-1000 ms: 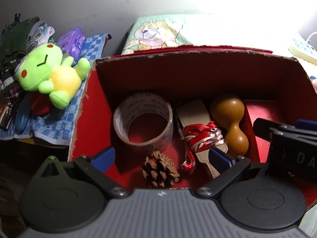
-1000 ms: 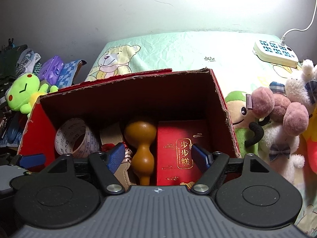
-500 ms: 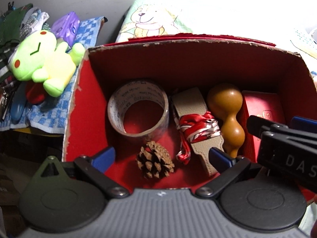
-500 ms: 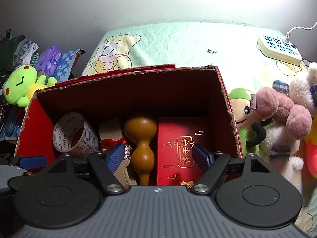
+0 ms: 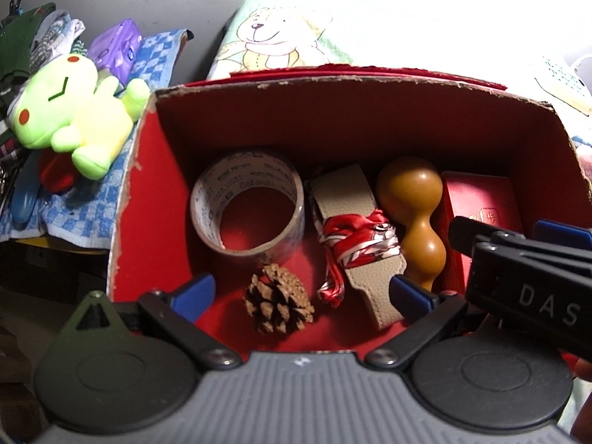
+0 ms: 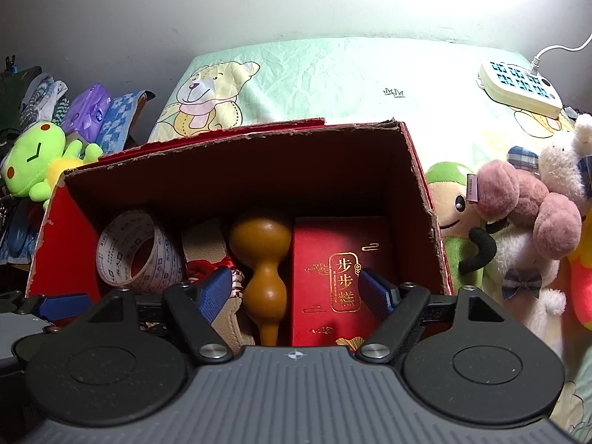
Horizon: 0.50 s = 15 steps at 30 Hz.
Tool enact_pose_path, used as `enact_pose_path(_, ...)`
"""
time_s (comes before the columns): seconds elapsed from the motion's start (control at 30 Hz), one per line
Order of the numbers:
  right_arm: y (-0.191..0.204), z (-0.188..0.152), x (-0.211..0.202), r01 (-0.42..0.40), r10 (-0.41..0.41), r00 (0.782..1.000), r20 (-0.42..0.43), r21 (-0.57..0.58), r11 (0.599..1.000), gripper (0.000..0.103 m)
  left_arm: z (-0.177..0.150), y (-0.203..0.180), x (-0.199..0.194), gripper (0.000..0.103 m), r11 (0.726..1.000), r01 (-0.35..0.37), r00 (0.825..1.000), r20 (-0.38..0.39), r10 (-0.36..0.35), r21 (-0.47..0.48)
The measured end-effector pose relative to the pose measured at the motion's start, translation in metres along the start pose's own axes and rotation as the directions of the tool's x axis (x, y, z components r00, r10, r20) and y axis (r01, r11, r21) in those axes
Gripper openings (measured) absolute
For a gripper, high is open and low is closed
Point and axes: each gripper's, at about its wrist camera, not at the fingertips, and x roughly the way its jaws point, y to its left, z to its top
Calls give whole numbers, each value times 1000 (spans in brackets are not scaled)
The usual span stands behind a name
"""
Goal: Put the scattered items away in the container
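Both tongs gape (empty) over torn cardboard box, scaly pinecone.

Your left gripper has risen and tipped down over the red cardboard box, and your right gripper has edged slightly closer to it.

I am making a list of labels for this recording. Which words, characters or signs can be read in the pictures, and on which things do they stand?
"步步糕": gold characters in a frame on the flat red gift box inside the red cardboard box.
"DAS": white letters on the black body of the right gripper, cut off by the picture's edge.
Small dark print on the roll of printed packing tape: too small and blurred to read.
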Motion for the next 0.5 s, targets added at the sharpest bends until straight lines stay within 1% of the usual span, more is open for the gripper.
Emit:
enact_pose_path(0.27,0,0,0,11,-11,1000,-12,3,1000,78,2,-2,1,101,1000,9,1000,-27,-8,2)
enact_pose_path(0.43,0,1,-1,11,-11,1000,-18,16,1000,81,2,0,3,98,999,46,997,-58,-46,-18)
enact_pose_path(0.5,1,1,0,12,-12,1000,-22,10,1000,81,2,0,4,98,999,35,997,-62,-36,-18)
